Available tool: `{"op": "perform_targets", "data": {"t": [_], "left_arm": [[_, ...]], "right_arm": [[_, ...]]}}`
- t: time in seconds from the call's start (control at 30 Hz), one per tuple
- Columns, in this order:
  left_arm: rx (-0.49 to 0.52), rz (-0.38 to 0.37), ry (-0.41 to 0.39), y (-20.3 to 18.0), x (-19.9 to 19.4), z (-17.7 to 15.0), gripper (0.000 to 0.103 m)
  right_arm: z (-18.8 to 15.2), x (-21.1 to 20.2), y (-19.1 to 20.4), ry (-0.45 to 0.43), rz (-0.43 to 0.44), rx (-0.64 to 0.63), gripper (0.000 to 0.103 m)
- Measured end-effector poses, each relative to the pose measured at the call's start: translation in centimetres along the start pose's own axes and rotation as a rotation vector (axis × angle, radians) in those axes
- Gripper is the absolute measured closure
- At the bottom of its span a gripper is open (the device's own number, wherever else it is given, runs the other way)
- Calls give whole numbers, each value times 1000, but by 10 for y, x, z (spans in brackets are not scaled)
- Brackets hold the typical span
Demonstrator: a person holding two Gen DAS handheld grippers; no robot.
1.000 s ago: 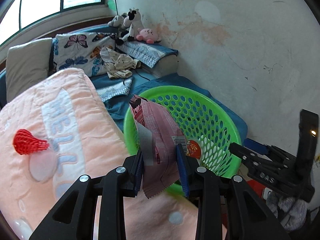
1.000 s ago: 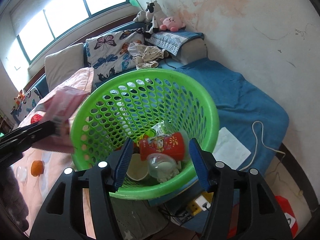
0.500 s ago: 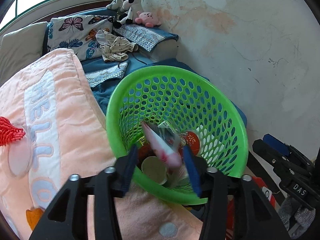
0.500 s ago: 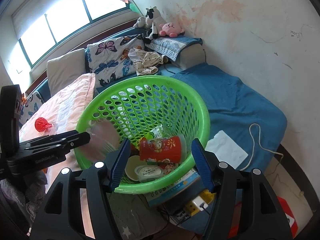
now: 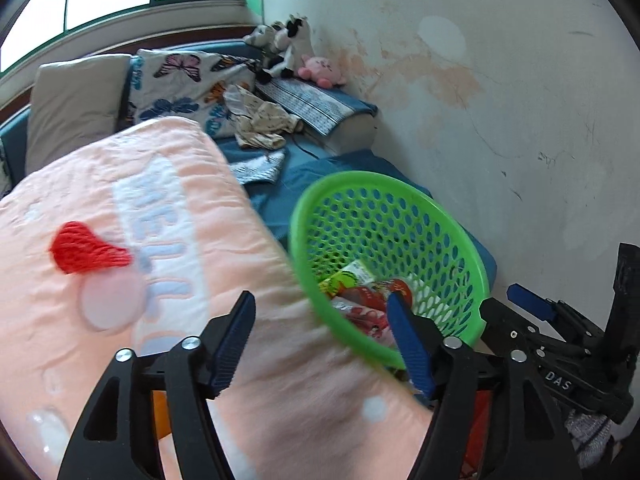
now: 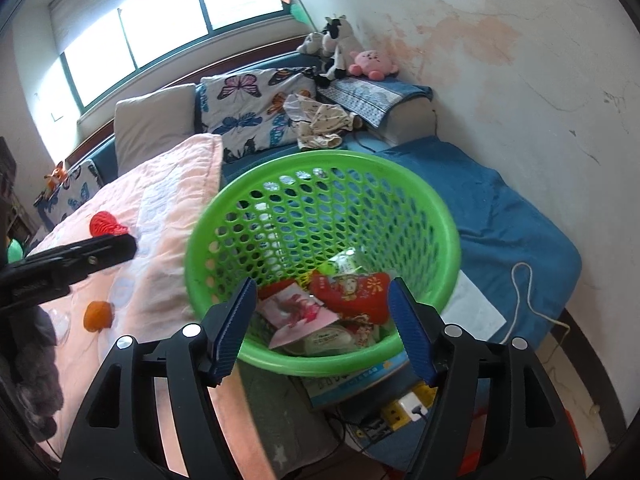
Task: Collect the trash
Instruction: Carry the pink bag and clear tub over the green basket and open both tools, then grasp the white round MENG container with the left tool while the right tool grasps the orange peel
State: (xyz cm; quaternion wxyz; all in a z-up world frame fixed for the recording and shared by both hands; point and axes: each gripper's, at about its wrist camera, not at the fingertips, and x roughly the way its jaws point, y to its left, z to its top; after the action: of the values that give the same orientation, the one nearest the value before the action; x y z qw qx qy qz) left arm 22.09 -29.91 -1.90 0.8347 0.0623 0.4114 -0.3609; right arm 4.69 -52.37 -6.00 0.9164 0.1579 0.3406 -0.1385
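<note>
The green perforated basket (image 6: 320, 160) stands at the bed's edge with trash in its bottom. A pink wrapper (image 6: 296, 308) lies there beside a red cup (image 6: 352, 292) and a clear lid. My left gripper (image 5: 320, 308) hangs over the pink blanket (image 5: 160, 200) and the basket's near rim (image 5: 360, 344); its jaws are opening and empty. My right gripper (image 6: 322, 292) hovers above the basket's near side, jaws opening, pads touching nothing. A red mesh net (image 5: 86, 250) lies on the blanket. An orange piece (image 6: 97, 315) lies lower on the blanket.
Pillows, a butterfly cushion (image 6: 256, 108), crumpled clothes (image 6: 320, 124) and plush toys (image 6: 344, 52) line the back. A blue sheet (image 6: 500, 216) with white paper and a cord lies right of the basket, a stained wall (image 5: 500, 100) beyond. A power strip (image 6: 404, 408) sits under the basket.
My left gripper let go of the pink wrapper, which dropped into the basket. It then swung left over the blanket. Both grippers' jaws stand wider apart than before.
</note>
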Motion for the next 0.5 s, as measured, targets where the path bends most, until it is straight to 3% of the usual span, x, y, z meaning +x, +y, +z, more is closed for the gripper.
{"op": "perform_targets", "data": {"t": [0.1,0.5], "left_arm": [[-14,26,-16,13,-18,-8,32],[-128,169,-66,86,-86,-52,28]], "right_arm": [[-1,-2,13,-6,18,-15,32],[-7,-2,81,2,130,-116,25]]}}
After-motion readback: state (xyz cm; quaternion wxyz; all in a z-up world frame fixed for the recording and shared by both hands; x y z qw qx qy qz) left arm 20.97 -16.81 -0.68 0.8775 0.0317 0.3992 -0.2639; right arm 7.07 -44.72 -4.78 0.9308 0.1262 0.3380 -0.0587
